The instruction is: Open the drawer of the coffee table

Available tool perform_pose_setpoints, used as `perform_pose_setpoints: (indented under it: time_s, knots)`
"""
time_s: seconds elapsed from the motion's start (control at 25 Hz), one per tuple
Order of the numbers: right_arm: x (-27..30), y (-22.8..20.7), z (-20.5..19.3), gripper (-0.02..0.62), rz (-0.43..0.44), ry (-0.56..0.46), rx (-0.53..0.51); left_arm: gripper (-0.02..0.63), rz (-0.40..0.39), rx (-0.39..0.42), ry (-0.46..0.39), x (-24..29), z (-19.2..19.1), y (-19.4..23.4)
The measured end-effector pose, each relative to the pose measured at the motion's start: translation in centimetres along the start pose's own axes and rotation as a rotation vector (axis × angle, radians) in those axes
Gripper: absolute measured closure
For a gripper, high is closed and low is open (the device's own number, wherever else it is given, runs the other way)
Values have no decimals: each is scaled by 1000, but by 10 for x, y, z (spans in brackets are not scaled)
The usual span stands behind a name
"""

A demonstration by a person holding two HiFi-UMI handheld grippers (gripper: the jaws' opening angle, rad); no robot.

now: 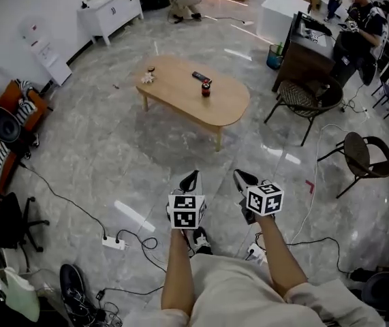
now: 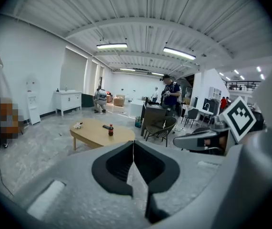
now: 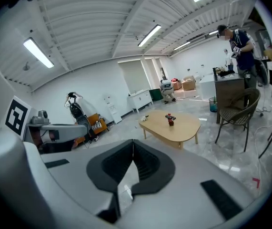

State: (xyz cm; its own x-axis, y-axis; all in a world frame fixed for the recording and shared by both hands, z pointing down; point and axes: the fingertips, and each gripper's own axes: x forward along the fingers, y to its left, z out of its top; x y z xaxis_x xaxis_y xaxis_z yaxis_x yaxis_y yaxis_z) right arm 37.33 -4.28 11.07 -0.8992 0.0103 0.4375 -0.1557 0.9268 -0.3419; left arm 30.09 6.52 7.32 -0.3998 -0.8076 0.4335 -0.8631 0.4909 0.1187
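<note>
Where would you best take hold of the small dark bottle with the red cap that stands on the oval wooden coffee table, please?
Grip the small dark bottle round its body, below the red cap, with the jaws level: it stands upright, so a side grip suits. Come from the near long edge of the oval wooden coffee table, since the black remote lies just behind the bottle.

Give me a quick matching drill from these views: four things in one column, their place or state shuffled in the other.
1 bottle
2 power strip
3 wicker chair
4 left claw

A lying among cables
B shut, empty
C upright on the coffee table
D right of that table in the head view

Pairs: 1-C, 2-A, 3-D, 4-B
</note>
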Motion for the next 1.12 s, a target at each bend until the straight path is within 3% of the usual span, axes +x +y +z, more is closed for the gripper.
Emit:
perform_pose_setpoints:
  time_s: [0.24,0.48,0.72,1.12]
  knots:
    - [52,3,6,578,-75,12,7,595,-58,-14,58,30,-15,52]
    - [75,3,-6,578,-101,80,-35,594,-63,-65,72,33,-28,83]
    - [103,3,15,580,-99,38,5,594,-33,-63,33,32,-10,119]
    - [165,-18,48,578,-113,-3,69,594,10,-8,52,56,5,180]
